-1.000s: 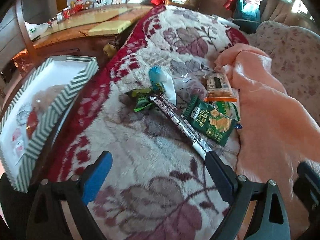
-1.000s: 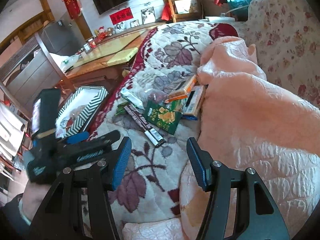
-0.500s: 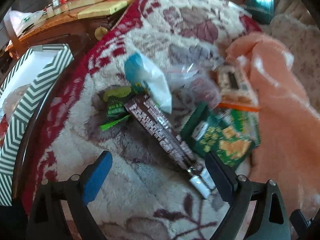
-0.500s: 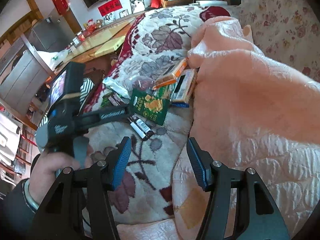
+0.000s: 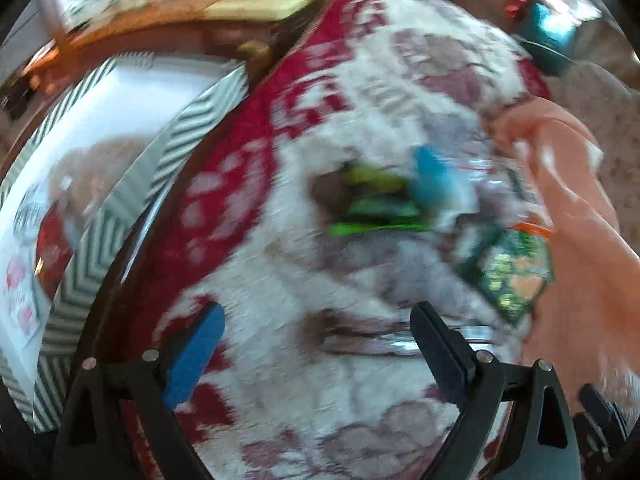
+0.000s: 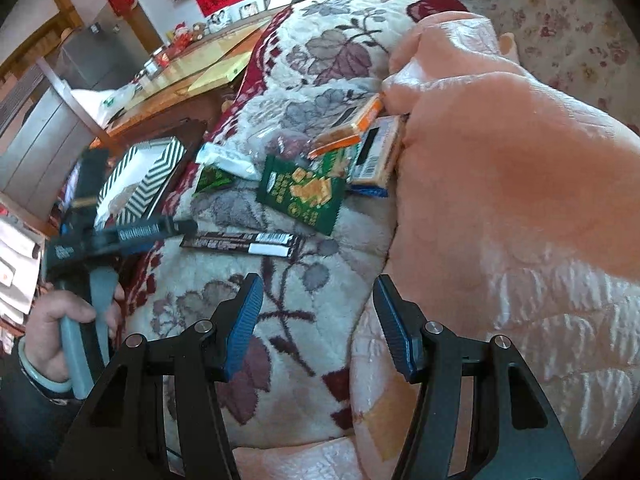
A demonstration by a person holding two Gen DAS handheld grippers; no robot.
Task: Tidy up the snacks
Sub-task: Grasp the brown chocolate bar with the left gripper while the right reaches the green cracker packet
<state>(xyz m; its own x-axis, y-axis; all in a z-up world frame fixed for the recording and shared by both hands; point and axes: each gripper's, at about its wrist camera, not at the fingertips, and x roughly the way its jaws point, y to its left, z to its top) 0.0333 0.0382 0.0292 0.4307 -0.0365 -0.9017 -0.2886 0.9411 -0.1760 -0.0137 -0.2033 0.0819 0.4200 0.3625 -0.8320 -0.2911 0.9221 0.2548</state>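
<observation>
Left tool [image 6: 176, 228] beside dark bar [image 6: 240, 243]

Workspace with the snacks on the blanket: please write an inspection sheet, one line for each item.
Surface: floral plush blanket, with a pink quilt bunched on its right side.
Job's things: long dark snack bar, green cracker bag, small green packet, white-and-blue packet, orange boxes; all lie loose in a heap. Chevron-edged box stands beside the blanket, at its left edge.
Clutter: clear plastic bag among the snacks.
Grippers: left gripper open over the snack bar's end; right gripper open, holds nothing.
Cables: nothing seen.
Surroundings: wooden table, red wall decorations, flowered sofa.
</observation>
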